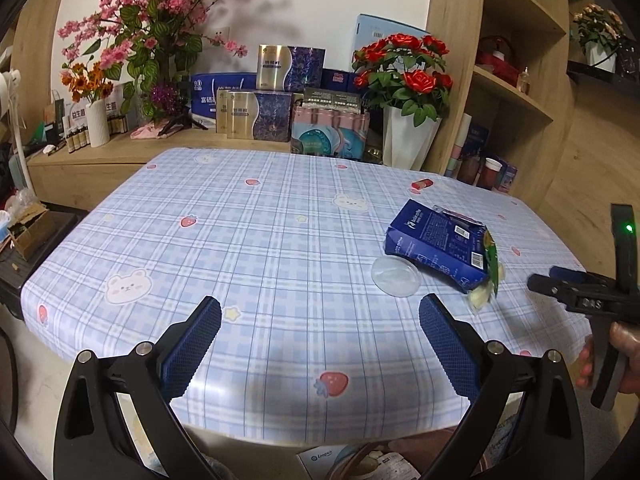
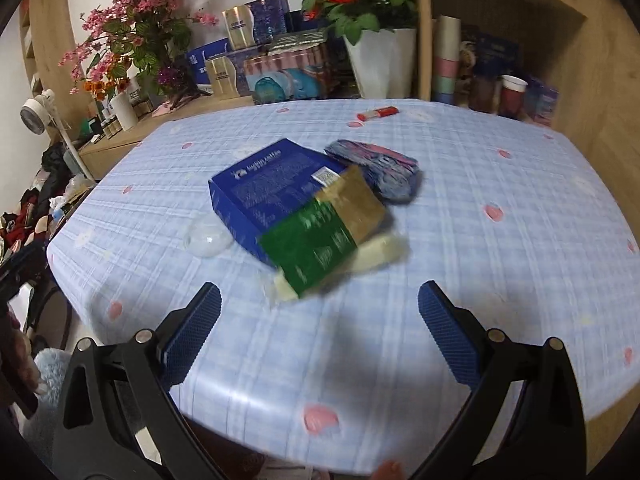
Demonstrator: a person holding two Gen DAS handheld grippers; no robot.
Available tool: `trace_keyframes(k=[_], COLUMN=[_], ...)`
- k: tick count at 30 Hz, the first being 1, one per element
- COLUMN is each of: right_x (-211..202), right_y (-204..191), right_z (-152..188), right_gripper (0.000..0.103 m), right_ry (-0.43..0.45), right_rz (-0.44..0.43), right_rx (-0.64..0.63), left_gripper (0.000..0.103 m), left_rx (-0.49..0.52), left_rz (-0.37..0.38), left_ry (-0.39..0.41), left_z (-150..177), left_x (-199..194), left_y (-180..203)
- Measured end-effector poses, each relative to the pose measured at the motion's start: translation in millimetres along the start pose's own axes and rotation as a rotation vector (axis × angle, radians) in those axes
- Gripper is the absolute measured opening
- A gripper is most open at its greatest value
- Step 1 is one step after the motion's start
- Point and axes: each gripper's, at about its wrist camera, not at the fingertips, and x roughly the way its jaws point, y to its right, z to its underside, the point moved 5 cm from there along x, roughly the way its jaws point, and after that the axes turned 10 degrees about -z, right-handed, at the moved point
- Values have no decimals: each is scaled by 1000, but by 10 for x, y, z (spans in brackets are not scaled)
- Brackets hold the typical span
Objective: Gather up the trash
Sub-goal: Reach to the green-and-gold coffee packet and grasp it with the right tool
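A blue carton (image 1: 434, 246) (image 2: 266, 192) lies on the checked tablecloth (image 1: 260, 248) (image 2: 500, 264), right of centre. A green and gold wrapper (image 2: 326, 232) (image 1: 493, 264) rests against its near side, over a pale plastic piece (image 2: 376, 254) (image 1: 480, 298). A crumpled blue and pink wrapper (image 2: 382, 170) (image 1: 460, 218) sits behind the carton. A clear plastic lid (image 1: 395, 277) (image 2: 208, 238) lies to its left. My left gripper (image 1: 320, 344) is open over bare cloth near the front edge. My right gripper (image 2: 319, 332) is open, just short of the green wrapper.
A small red item (image 1: 421, 184) (image 2: 378, 113) lies near the table's far edge. Boxes, a white vase with red roses (image 1: 406, 142) and pink blossoms line a wooden sideboard behind. Shelves with cups stand at the right. Clutter fills the floor at the left.
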Motion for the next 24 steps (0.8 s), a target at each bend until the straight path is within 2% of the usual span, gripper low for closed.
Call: trace_keyframes(k=[7,9,10,17,18,20,21,24], right_x=[478,603,671,822,807,741,711,577], right_y=[210,275,320,453,452,442,435,421], right_z=[-315,-355,-367,-293,-289,-273,-261,-203], right_gripper=[96,85,82,79,77,62,58,51], right_ry=[3,-11,-17,-2,-1,18,23,58], right_rz=[-50,-71,-76,-102,-104,-135,-136,-150], right_rx=[121,159,187,279,289,312,312,309], left_gripper=[97,97,97,97,97,97,97,97], left_rx=[15,23,32,45,46,48,49,45], left_rz=[20,22,21,42,46,51,54,67], left_ry=[-33,-35,-34,-55,-59,-63,-64,-70], left_z=[-13,-17,-22,1,4,11,8,-7], left_x=[245,295,318,419,422,415,408,387], left_y=[109,145,171,320,338,360,371,398])
